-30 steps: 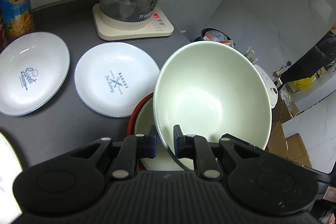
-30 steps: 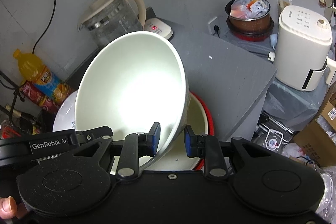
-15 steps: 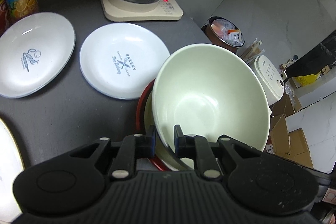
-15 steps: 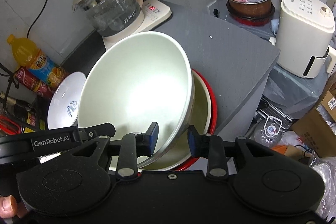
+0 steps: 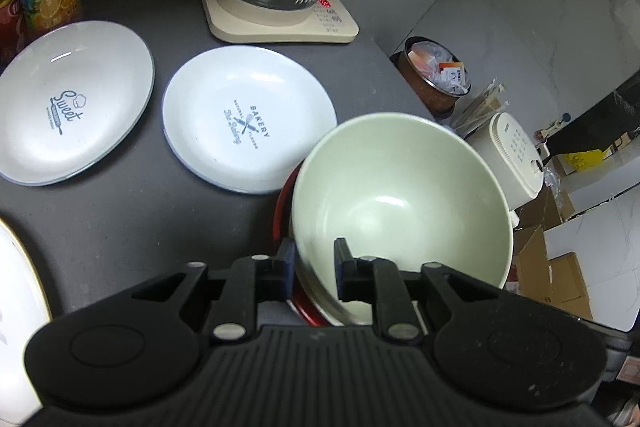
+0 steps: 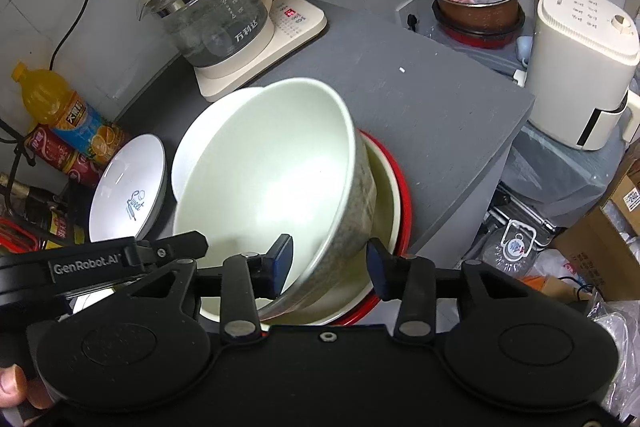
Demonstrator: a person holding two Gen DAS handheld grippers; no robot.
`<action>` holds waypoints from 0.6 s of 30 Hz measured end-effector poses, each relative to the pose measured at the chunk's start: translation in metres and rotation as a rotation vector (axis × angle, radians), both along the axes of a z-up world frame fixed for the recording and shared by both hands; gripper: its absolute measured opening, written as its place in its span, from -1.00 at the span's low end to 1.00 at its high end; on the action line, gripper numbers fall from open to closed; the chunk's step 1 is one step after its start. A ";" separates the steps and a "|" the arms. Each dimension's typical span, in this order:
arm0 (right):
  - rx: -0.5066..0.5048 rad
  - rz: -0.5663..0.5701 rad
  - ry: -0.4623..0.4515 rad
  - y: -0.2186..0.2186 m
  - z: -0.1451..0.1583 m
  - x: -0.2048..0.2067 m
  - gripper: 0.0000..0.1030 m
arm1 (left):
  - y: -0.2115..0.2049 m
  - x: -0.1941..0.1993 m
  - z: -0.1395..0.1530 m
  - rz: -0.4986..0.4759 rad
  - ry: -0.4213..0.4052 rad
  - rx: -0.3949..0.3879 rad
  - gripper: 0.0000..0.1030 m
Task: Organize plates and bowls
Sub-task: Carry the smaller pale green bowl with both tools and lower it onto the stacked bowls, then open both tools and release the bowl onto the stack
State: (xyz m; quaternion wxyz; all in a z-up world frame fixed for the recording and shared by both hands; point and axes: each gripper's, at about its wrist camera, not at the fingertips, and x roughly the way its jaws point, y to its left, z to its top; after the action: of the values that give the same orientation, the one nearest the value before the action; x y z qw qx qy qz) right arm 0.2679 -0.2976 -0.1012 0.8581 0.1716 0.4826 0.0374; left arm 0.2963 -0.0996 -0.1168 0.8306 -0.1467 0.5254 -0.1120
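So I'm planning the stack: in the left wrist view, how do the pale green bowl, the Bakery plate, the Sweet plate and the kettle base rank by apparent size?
1. pale green bowl, though it sits nearest the camera, so its lead is unsure.
2. Bakery plate and Sweet plate look alike; I won't rank them.
3. kettle base, smallest.

The pale bowl (image 5: 400,195) looks glazed and glossy inside with a speckled, rougher outer wall, the two printed plates (image 5: 248,119) shine like smooth ceramic, the worktop (image 6: 432,115) is matt grey, the kettle (image 6: 212,19) clear glass on cream plastic, and both grippers (image 6: 328,263) matt black plastic.
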 end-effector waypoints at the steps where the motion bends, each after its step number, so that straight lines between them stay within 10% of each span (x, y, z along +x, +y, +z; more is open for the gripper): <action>1: -0.004 -0.001 -0.002 0.000 0.001 0.000 -0.17 | 0.001 0.001 0.001 0.000 0.001 0.000 -0.66; 18: -0.020 -0.018 -0.065 -0.007 0.026 -0.010 0.01 | 0.021 -0.002 0.020 0.015 -0.045 0.016 -0.31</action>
State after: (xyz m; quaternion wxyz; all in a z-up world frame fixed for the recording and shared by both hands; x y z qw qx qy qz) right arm 0.2583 -0.3045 -0.0748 0.8752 0.1661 0.4533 0.0304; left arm 0.2940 -0.0782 -0.0967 0.8441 -0.1417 0.5064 -0.1047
